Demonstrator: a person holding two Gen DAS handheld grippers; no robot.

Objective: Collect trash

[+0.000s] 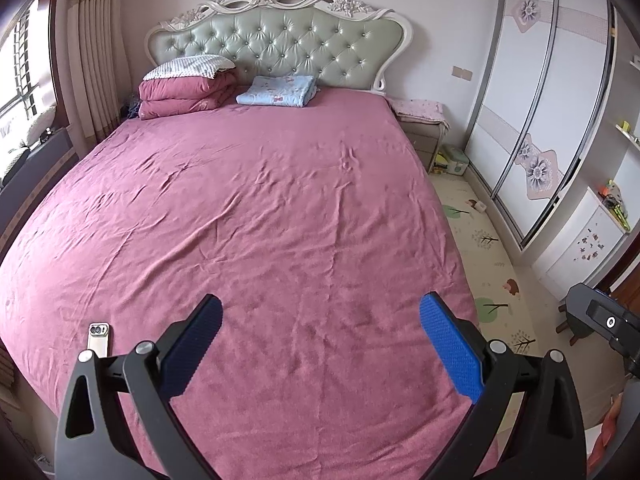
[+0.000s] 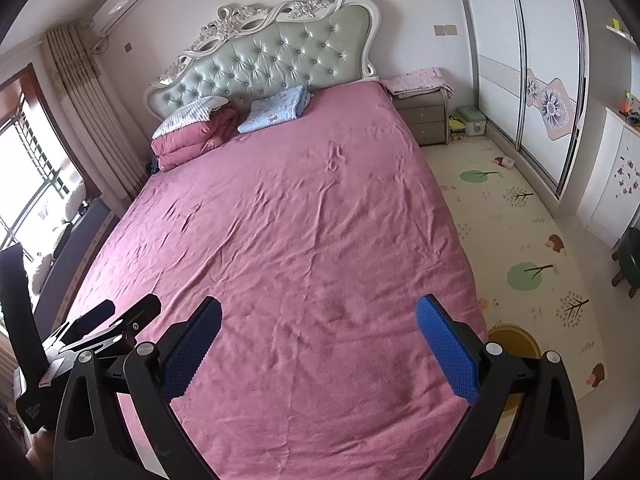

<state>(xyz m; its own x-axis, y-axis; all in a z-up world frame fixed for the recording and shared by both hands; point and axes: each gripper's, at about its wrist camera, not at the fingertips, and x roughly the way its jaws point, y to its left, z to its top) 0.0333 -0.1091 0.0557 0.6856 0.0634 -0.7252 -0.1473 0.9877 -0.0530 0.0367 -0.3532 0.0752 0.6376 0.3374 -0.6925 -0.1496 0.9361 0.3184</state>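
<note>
1. On the pink bedsheet (image 1: 280, 200) no clear piece of trash shows in either view; where the thing to be collected lies cannot be told; the nearest small item is a phone (image 1: 98, 340) lying flat near the bed's left foot edge, and that is hardly rubbish.
2. How any trash would handle is only a guess: scraps on a bed are probably light and soft, best pinched at a raised edge without catching the wrinkled cloth beneath.
3. The left gripper (image 1: 320, 312) hangs over the foot of the bed, jaws spread wide and empty; the right gripper (image 2: 318, 312) is likewise wide apart, holding nothing.
4. Farther off, a folded pink quilt (image 1: 184, 96) and a blue folded blanket (image 1: 276, 90) sit against the tufted headboard (image 1: 280, 40); a nightstand (image 2: 424, 114) stands right of the bed.
5. A yellow round container (image 2: 512, 344), perhaps a bin, sits on the patterned floor mat (image 2: 520, 220) beside the bed's right edge; nothing blocks the reach to it.
</note>
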